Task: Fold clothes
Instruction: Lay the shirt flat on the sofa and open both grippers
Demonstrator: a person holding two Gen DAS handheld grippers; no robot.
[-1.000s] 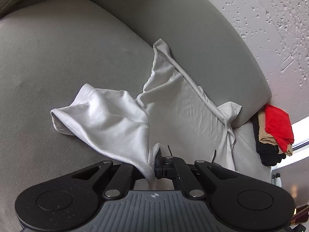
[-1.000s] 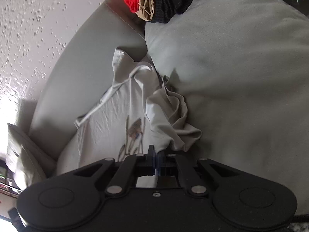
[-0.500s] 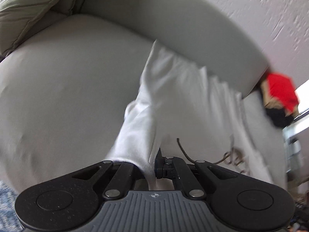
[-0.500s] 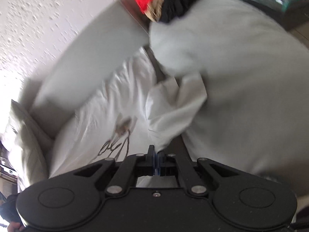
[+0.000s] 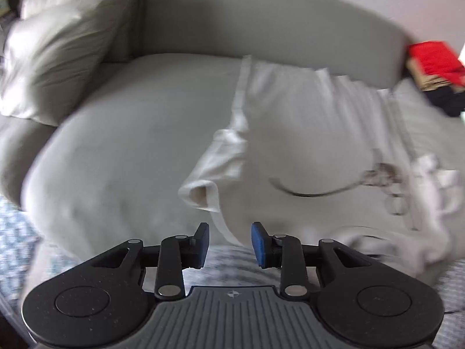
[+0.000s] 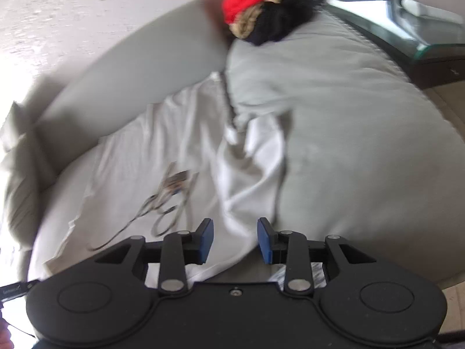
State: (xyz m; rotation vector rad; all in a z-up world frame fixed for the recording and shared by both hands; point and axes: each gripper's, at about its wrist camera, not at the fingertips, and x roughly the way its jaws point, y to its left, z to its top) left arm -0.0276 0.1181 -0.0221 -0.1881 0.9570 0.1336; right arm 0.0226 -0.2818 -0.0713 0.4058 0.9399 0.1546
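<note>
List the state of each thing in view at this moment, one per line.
White T-shirt: spread print side up on the grey couch, one sleeve bunched.
Left tool: jaws opening, gripping nothing.
Right tool: jaws opening, shirt hem between them, not pinched.
Clothes stack: folded, red on top.
Pillow: leaning on the backrest.

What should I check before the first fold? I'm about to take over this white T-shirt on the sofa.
1. Left gripper free of cloth: ok, jaws opening, pads clear.
2. Right gripper free of cloth: ok, jaws opening, hem lies beneath.
3. White T-shirt spread flat: not ok, the sleeve is bunched.
4. Print faces up: ok.
5. Folded pile clear of the shirt: ok.
6. Far hem straight: cannot tell, blurred.
</note>
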